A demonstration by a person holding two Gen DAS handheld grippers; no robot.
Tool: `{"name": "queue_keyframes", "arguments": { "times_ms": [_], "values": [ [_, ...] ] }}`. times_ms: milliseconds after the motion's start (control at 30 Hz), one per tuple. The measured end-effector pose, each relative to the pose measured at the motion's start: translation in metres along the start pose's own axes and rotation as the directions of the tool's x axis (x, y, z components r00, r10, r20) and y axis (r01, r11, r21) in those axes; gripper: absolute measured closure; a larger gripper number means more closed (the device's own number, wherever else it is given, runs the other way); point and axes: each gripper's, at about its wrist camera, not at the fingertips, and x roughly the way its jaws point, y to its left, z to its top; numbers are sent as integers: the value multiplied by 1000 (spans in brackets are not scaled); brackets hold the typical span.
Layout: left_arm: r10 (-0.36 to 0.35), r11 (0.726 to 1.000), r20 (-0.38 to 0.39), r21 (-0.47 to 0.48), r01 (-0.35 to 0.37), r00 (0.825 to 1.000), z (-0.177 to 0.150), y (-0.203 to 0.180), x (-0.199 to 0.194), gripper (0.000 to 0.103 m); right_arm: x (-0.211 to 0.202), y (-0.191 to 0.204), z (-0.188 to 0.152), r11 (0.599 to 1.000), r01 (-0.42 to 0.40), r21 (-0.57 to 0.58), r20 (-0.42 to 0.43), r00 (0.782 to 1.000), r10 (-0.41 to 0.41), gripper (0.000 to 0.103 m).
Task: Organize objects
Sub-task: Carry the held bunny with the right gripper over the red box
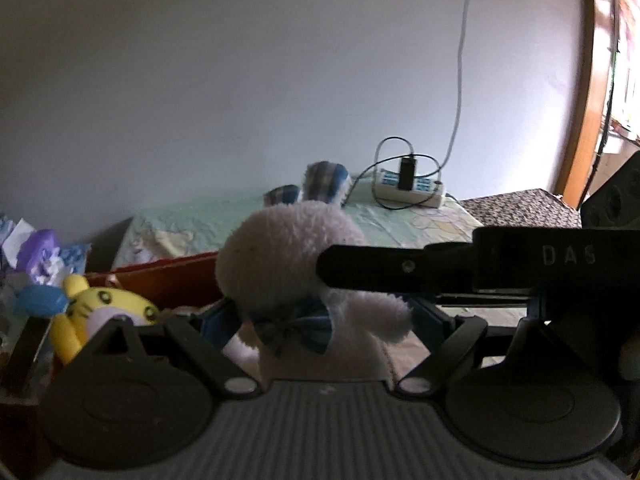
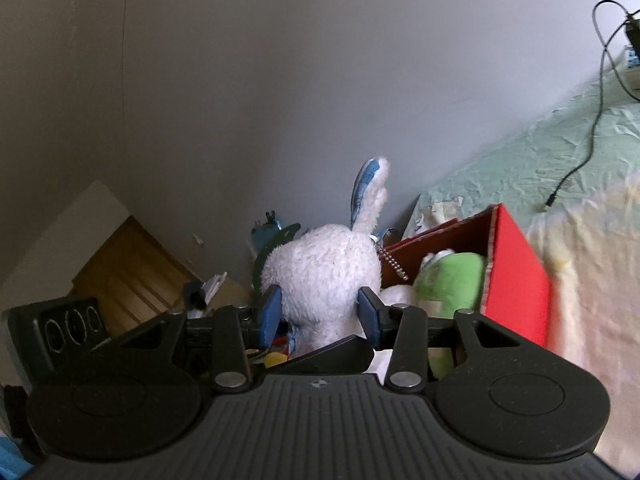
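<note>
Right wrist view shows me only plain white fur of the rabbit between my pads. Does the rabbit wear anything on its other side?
Observer: Yes. The white rabbit wears a blue bow at its neck.
Operator: Does the left hand-held gripper hold it too?
Observer: No. The left hand-held gripper is open, with its pads wide apart on either side of the rabbit's body.
Operator: Is there any toy that I cannot see well?
Observer: A yellow plush toy with a striped face lies at the left, by the red box. I cannot tell whether it is inside the box.
</note>
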Motion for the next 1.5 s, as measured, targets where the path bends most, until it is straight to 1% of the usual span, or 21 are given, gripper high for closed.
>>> {"name": "queue_keyframes", "arguments": {
  "times_ms": [167, 267, 367, 533, 633, 700, 900, 1100, 1167, 1233, 1333, 1400, 1500],
  "values": [
    [11, 1000, 8, -22, -11, 1000, -5, 22, 0, 15, 20, 4, 1, 1000, -2, -18, -14, 1000, 1, 58],
    [-13, 999, 16, -35, 14, 1000, -5, 31, 0, 15, 22, 9, -2, 998, 18, -54, -2, 1000, -19, 58],
    [-54, 998, 17, -37, 55, 998, -7, 33, 6, 15, 19, 13, -2, 994, 59, -95, 7, 998, -58, 58],
    [-114, 993, -29, -14, 113, 993, -13, 29, 26, 15, 14, 4, -6, 984, 143, -106, 21, 990, -141, 58],
    [-127, 992, -65, 10, 128, 990, -19, 23, 37, 14, 17, -2, -10, 975, 191, -117, 17, 982, -190, 58],
    [-124, 992, -85, 28, 126, 989, -23, 21, 43, 14, 19, -6, -13, 971, 205, -121, 12, 979, -205, 59],
    [-96, 995, -104, 31, 99, 990, -24, 37, 51, 15, 34, -10, -20, 973, 184, -139, 2, 983, -185, 60],
    [-62, 997, -101, 45, 67, 993, -25, 47, 49, 14, 42, -20, -25, 987, 139, -79, 6, 990, -139, 62],
    [-62, 997, -104, 47, 67, 993, -26, 48, 50, 13, 41, -20, -27, 984, 145, -99, 7, 989, -145, 62],
    [-70, 996, -111, 49, 76, 991, -25, 45, 53, 13, 38, -20, -25, 982, 157, -102, -11, 987, -159, 62],
    [-95, 993, -118, 63, 103, 988, -26, 38, 54, 12, 29, -19, -23, 976, 194, -103, -27, 980, -198, 57],
    [-105, 991, -118, 73, 114, 987, -26, 34, 53, 10, 22, -18, -22, 971, 219, -97, -27, 975, -223, 50],
    [-108, 990, -107, 77, 116, 988, -26, 34, 49, 9, 15, -16, -22, 968, 234, -90, -16, 971, -237, 47]
  ]
}}
